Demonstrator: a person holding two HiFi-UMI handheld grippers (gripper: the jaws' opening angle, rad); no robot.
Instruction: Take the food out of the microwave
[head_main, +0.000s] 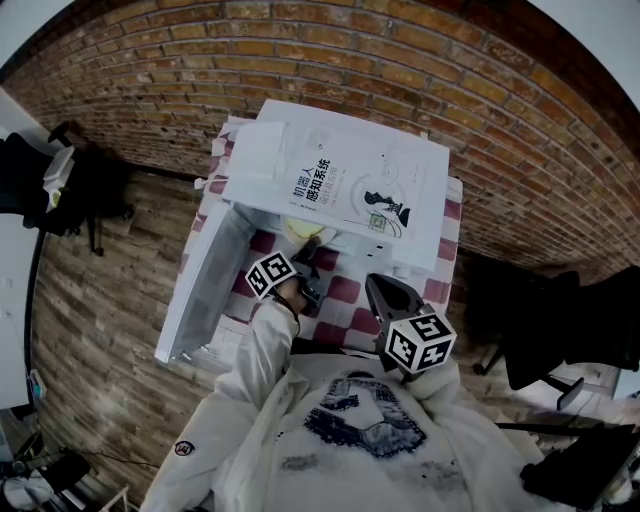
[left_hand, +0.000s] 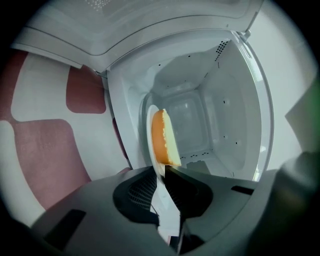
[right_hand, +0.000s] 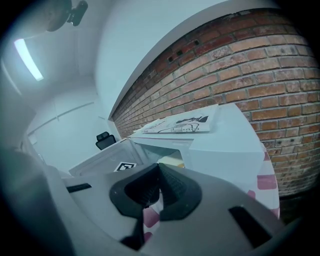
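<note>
Chinese title "感知系统" on the white book (head_main: 340, 185) cover

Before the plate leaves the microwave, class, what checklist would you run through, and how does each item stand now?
1. Door swung wide open: ok.
2. Left gripper shut on the plate rim: ok.
3. Food sitting on the plate: ok.
4. Nothing else inside the microwave to snag on: ok.
5. Right gripper empty and held back from the opening: ok.
6. Rim grip firm enough to carry the load level: cannot tell.
</note>
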